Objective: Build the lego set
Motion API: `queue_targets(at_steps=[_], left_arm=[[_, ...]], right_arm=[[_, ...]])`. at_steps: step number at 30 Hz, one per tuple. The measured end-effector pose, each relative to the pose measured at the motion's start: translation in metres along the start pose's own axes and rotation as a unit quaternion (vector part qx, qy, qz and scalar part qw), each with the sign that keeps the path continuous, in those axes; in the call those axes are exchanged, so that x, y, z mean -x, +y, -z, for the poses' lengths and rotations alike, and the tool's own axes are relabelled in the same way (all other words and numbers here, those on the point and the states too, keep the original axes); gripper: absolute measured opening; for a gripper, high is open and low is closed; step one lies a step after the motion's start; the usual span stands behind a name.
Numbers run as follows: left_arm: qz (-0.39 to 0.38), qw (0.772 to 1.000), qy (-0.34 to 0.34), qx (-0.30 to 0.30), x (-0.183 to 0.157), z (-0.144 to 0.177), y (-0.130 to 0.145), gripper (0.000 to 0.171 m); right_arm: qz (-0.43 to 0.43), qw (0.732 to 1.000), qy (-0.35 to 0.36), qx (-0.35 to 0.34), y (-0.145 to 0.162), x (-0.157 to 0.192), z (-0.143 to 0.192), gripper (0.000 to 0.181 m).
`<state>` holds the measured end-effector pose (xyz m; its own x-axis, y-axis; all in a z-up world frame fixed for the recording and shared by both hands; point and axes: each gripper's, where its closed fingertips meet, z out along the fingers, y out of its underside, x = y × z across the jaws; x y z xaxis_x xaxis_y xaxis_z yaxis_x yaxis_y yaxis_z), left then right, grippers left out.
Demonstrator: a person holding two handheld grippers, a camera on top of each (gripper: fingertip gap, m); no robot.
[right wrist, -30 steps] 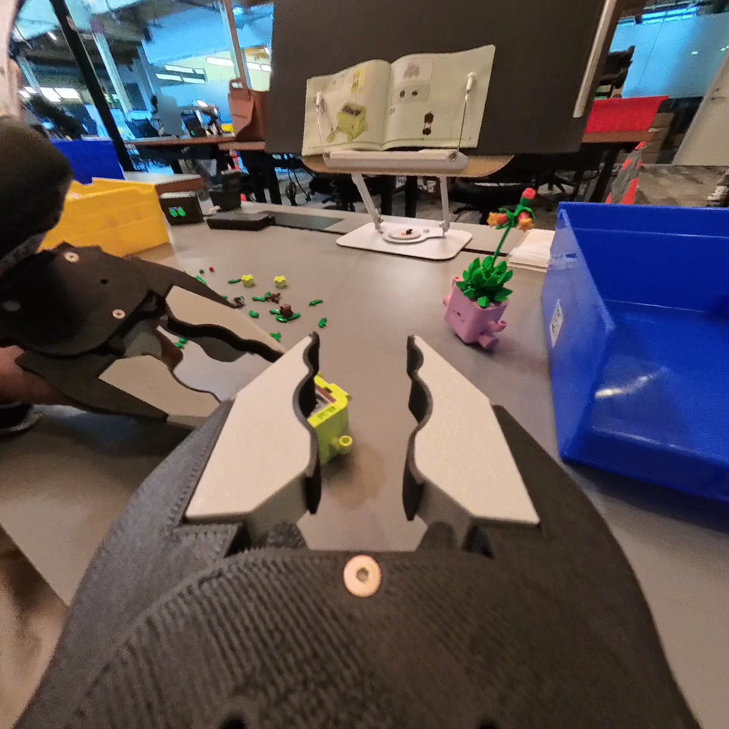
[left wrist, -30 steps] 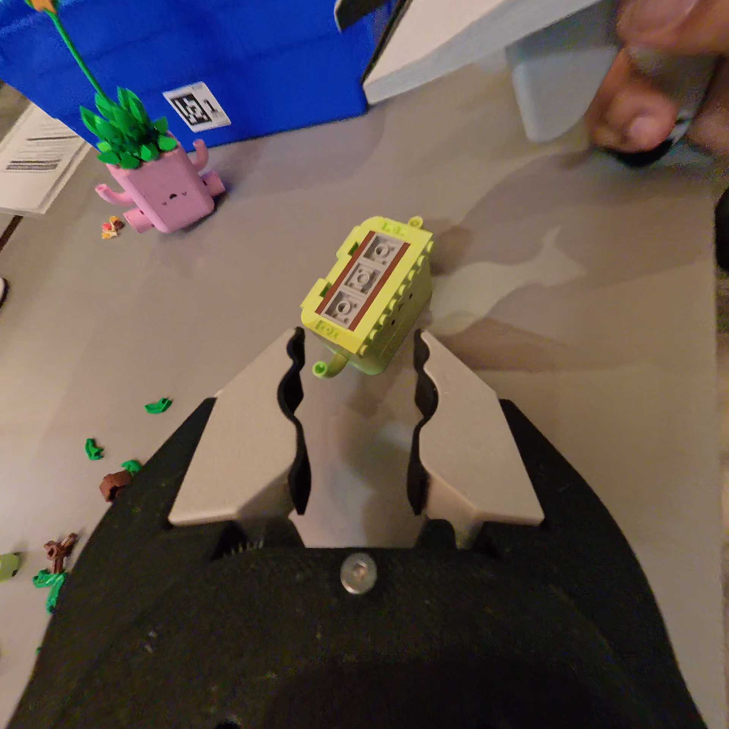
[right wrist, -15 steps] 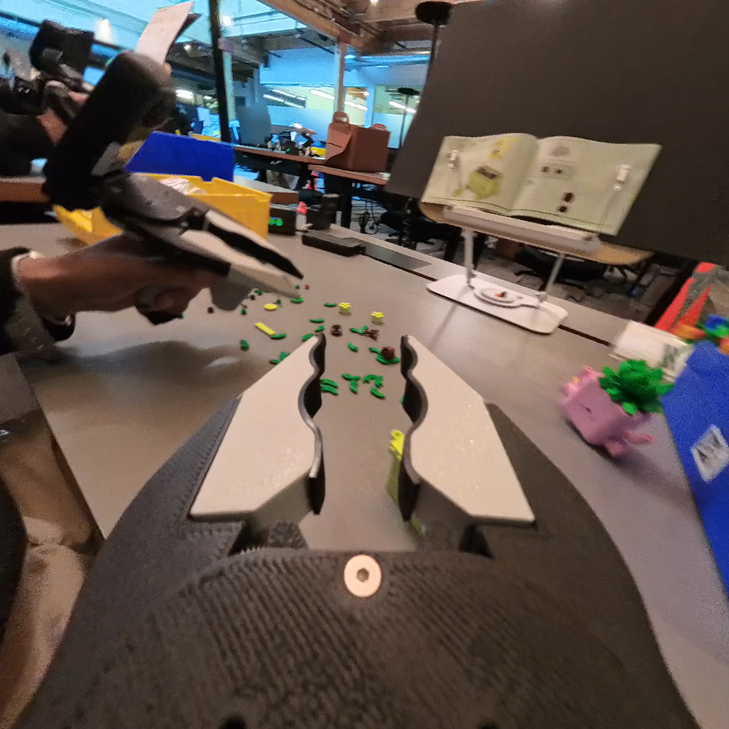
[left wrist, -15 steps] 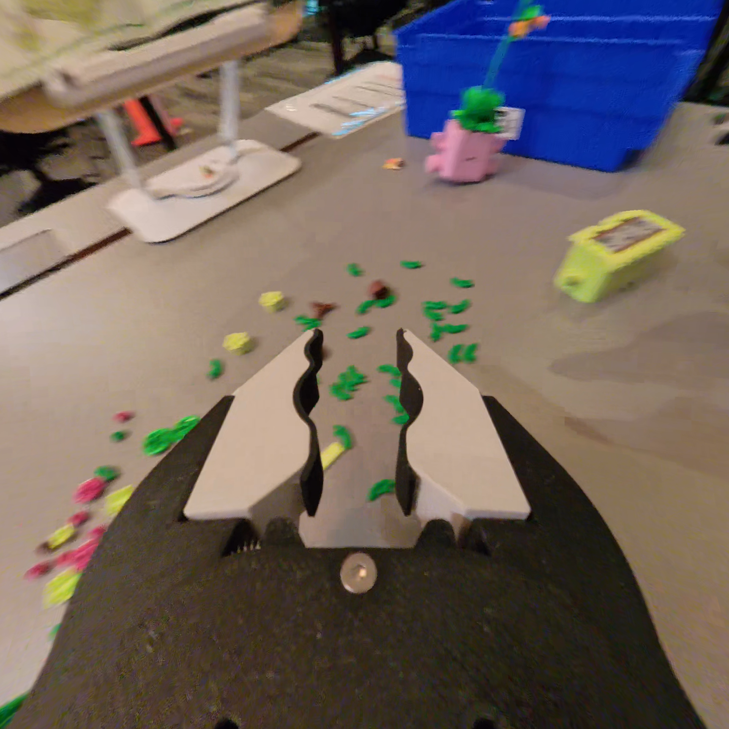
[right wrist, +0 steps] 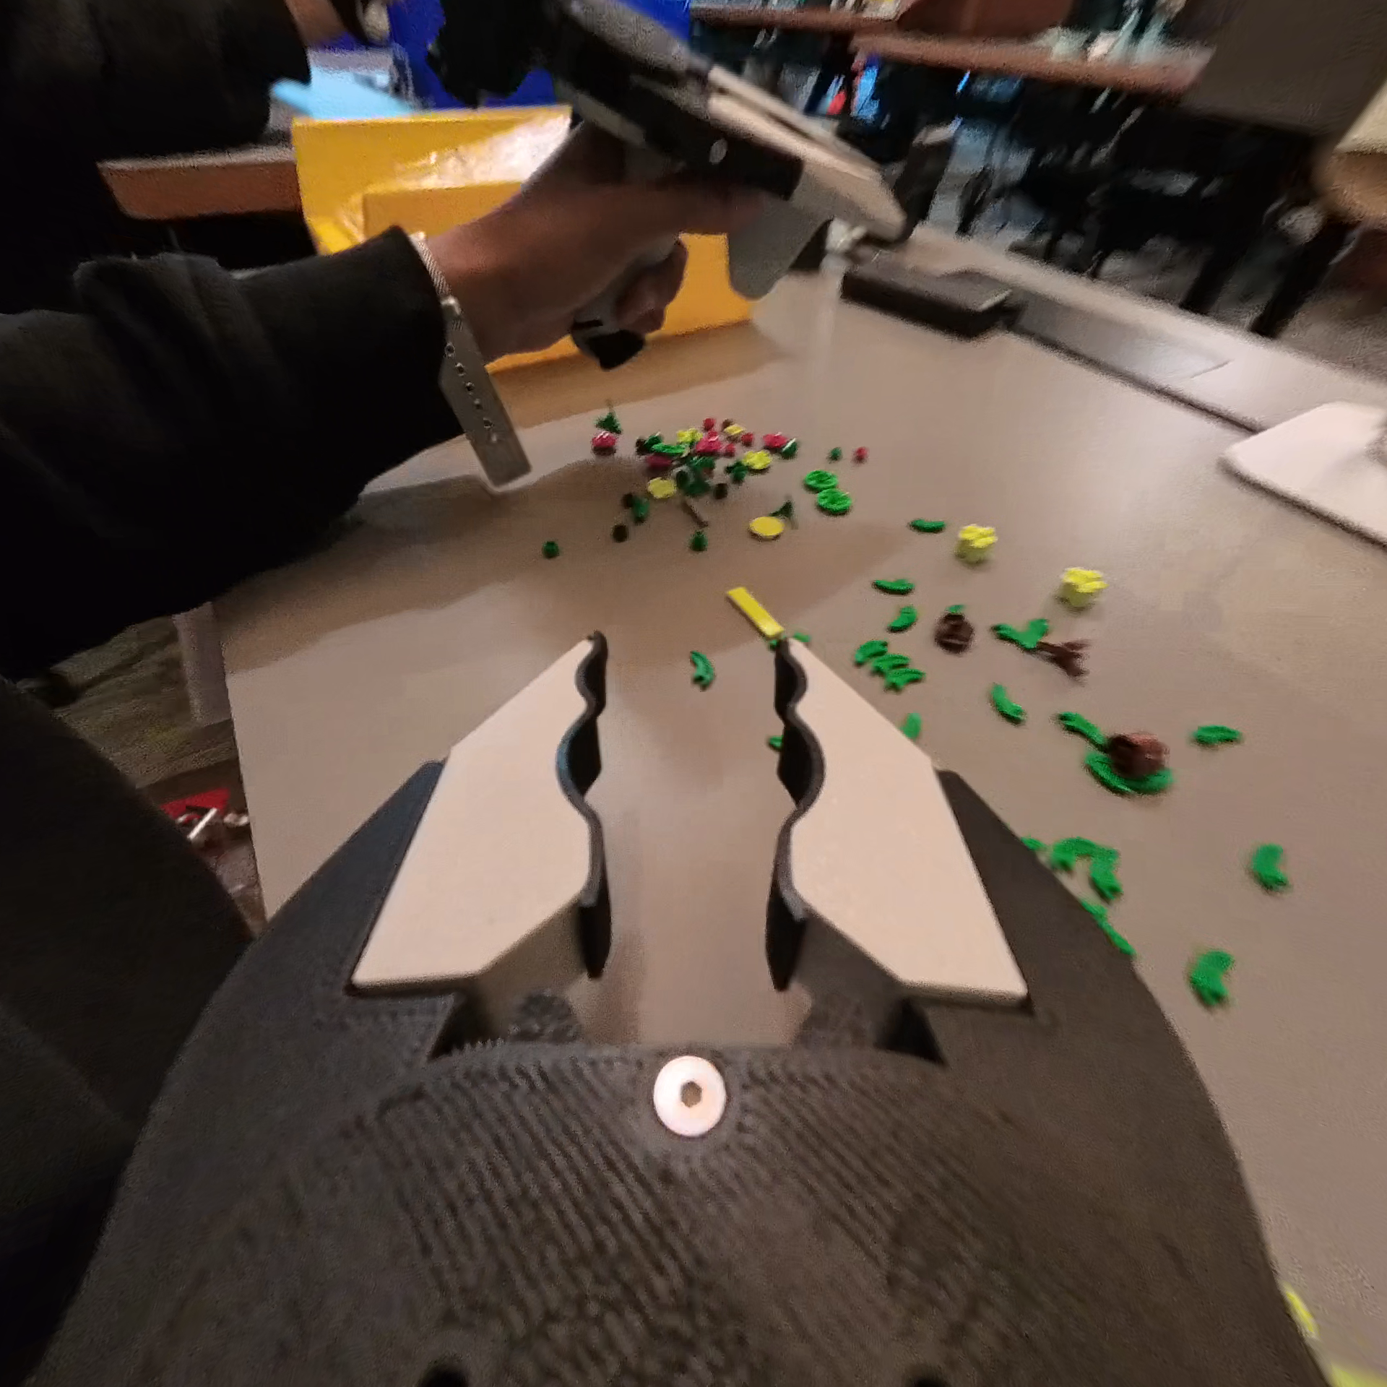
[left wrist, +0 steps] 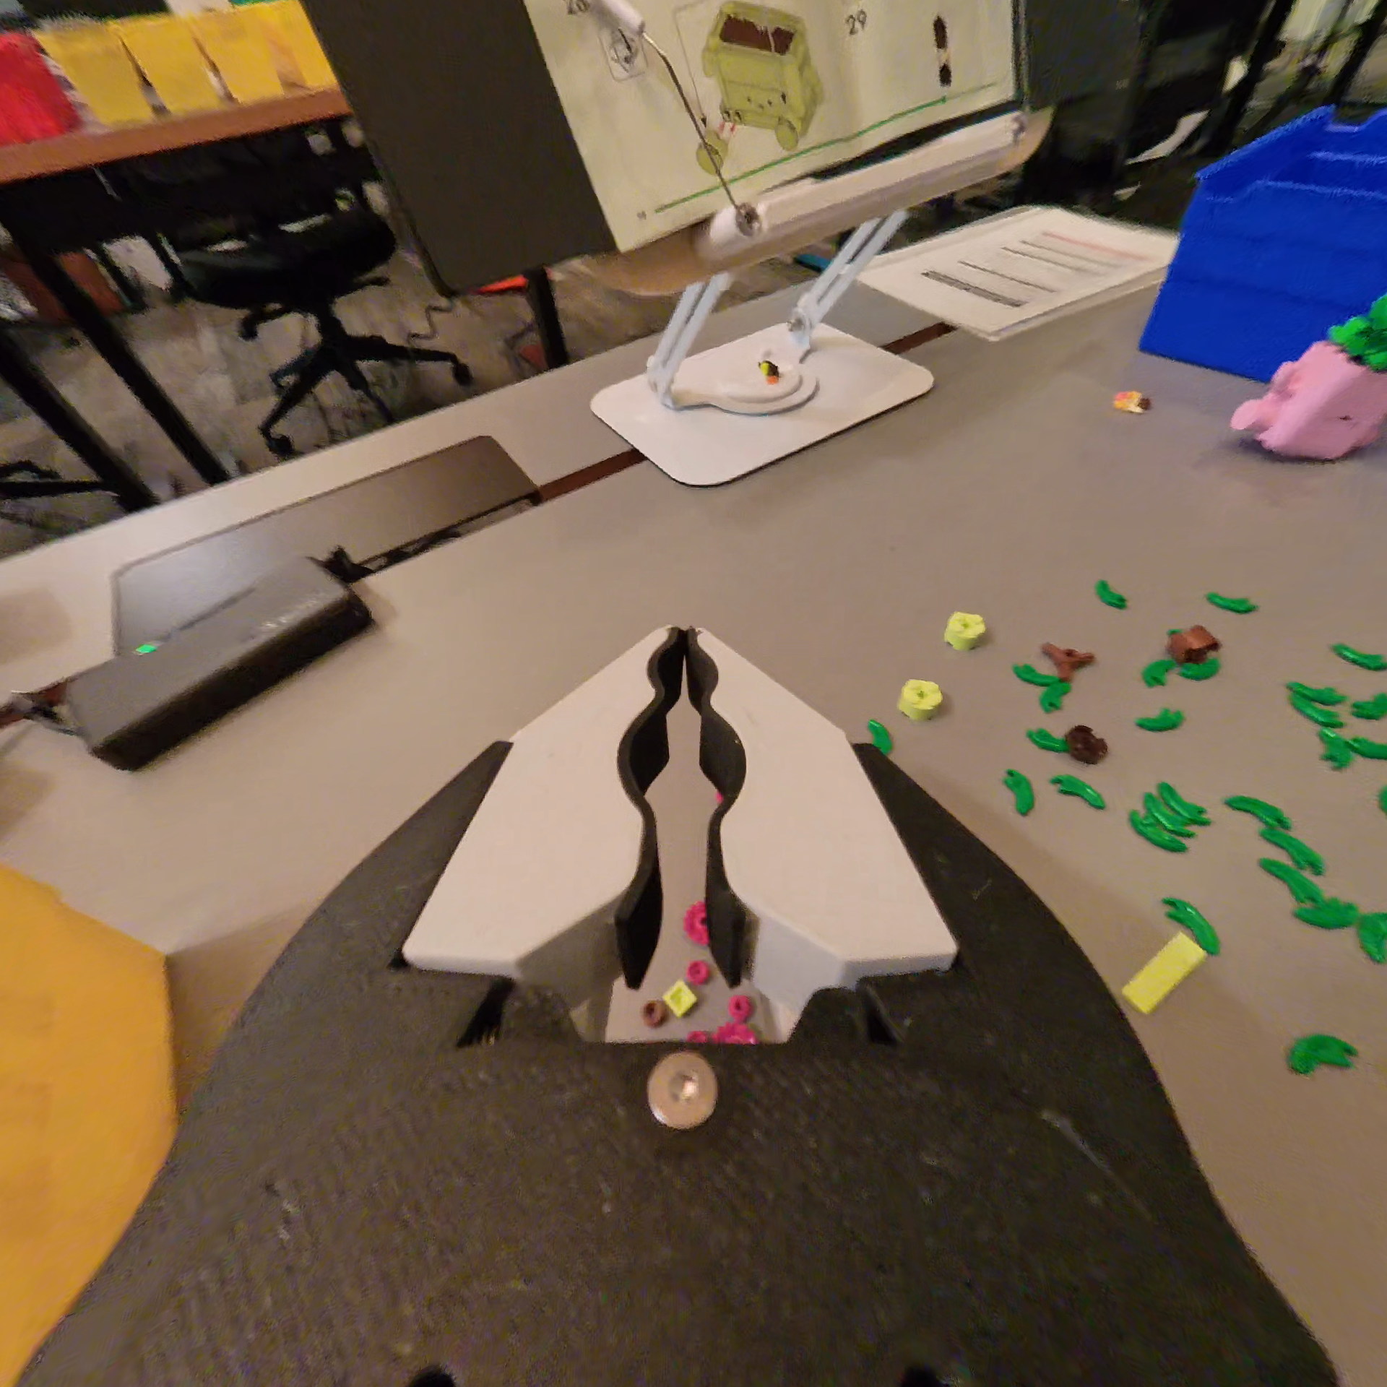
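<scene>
My left gripper (left wrist: 687, 636) is shut with its tips touching and nothing between them, held above a scatter of small pink and lime pieces (left wrist: 698, 976). It also shows in the right wrist view (right wrist: 886, 221), raised in a person's hand. My right gripper (right wrist: 690, 649) is open and empty, low over the grey table (right wrist: 976, 390). A flat lime tile (right wrist: 754, 609) lies just beyond its right fingertip and shows in the left wrist view (left wrist: 1163, 982). Green leaf pieces (left wrist: 1171, 818) lie spread to the right. The lime pot build is out of view.
An open instruction booklet (left wrist: 788, 97) rests on a white stand (left wrist: 758, 405). A pink pot figure (left wrist: 1321, 405) and blue bin (left wrist: 1276, 248) are far right. A black box (left wrist: 218, 660) and yellow bin (right wrist: 450, 172) are on the left. A mixed pile of small pieces (right wrist: 698, 465) lies ahead. Left tips to right tips: about 25 cm. Measured from the fingertips, the flat lime tile (right wrist: 754, 609) is 10 cm or so from the right gripper and 20 cm from the left. Seen from the left wrist view (left wrist: 1164, 968) as well.
My left gripper swung left, away from the lime pot build, and closed from open to shut. My right gripper also turned left and stayed open; the lime pot left both views.
</scene>
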<state>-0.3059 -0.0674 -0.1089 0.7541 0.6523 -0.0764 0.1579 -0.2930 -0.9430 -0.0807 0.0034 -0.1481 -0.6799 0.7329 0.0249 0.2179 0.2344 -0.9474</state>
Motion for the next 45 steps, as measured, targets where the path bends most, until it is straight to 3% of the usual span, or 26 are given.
queue_targets(at_steps=[2,6,12,17,20,24,28,35,39,42,45], left_arm=[[0.024,0.999,0.023,0.000,-0.007,-0.001,0.007,0.000],[0.053,0.996,0.072,-0.029,-0.024,-0.004,0.017,0.000],[0.105,0.988,0.109,-0.043,-0.025,-0.005,0.016,0.000],[0.117,0.986,0.107,-0.048,-0.017,-0.004,0.019,0.000],[0.125,0.985,0.108,-0.049,-0.014,-0.005,0.021,0.000],[0.123,0.984,0.121,-0.047,-0.020,-0.008,0.022,0.000],[0.103,0.986,0.132,-0.027,-0.031,-0.011,0.026,0.006],[0.034,0.990,0.120,0.059,-0.058,-0.028,0.044,0.010],[-0.016,0.986,0.110,0.125,-0.084,-0.036,0.047,0.011],[-0.168,0.959,0.048,0.222,-0.090,-0.033,0.057,0.016],[-0.341,0.900,-0.047,0.269,-0.088,-0.028,0.051,0.013]], right_arm=[[0.003,0.999,-0.007,0.037,0.002,0.001,-0.022,0.043],[-0.012,0.996,0.017,0.089,-0.002,-0.023,-0.066,0.024],[-0.039,0.984,-0.001,0.174,0.008,-0.040,-0.130,0.026],[-0.029,0.978,-0.005,0.208,0.018,-0.041,-0.150,0.026],[-0.014,0.977,0.000,0.212,0.019,-0.043,-0.151,0.013],[-0.008,0.979,0.005,0.204,0.016,-0.044,-0.142,0.010],[-0.029,0.985,0.005,0.168,0.007,-0.042,-0.112,0.010],[-0.047,0.985,0.046,0.159,0.023,-0.045,-0.035,0.009],[-0.042,0.982,0.043,0.178,0.041,-0.029,-0.006,0.009],[-0.036,0.981,0.040,0.187,0.054,-0.012,0.005,0.009],[-0.036,0.977,0.055,0.202,0.068,-0.005,0.012,0.008]])
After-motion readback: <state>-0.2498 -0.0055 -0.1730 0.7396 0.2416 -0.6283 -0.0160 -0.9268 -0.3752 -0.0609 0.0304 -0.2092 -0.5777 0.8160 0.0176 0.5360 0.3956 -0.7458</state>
